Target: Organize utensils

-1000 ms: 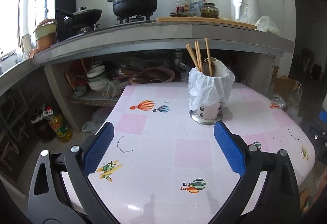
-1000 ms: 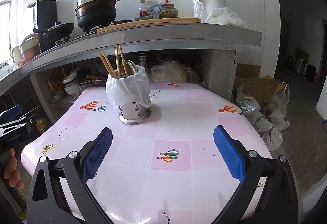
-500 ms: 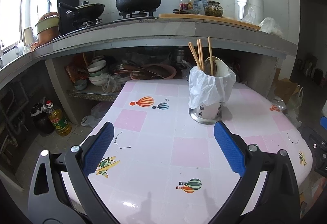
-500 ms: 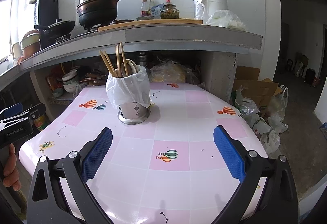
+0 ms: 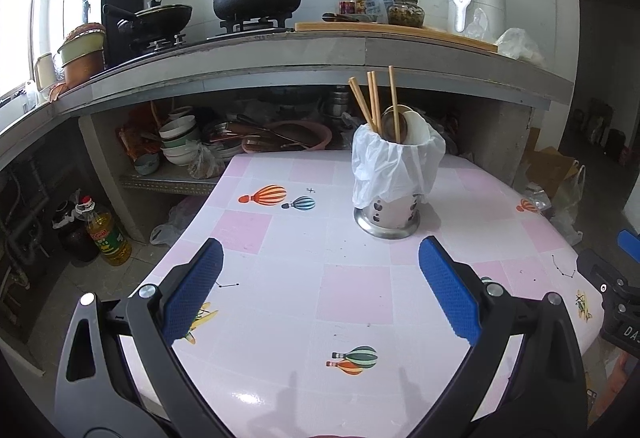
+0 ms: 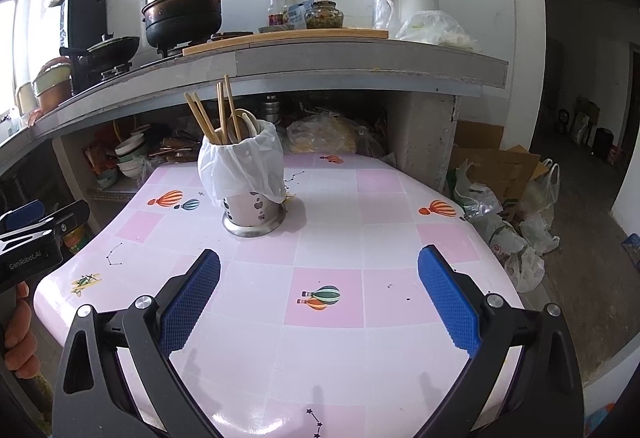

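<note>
The shiny metal utensil cup (image 5: 387,212), lined with a thin white plastic bag (image 5: 396,162), stands right of the frame's middle. Its long wooden chopsticks (image 5: 372,102) look light, stiff and smooth; pinch them near the tops. The left gripper (image 5: 320,292) and right gripper (image 6: 319,292) are both spread wide, holding nothing.

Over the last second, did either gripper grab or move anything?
No. Both the left gripper and the right gripper stayed open and empty, drifting only slightly. The utensil holder, with its chopsticks, kept its place on the table.
</note>
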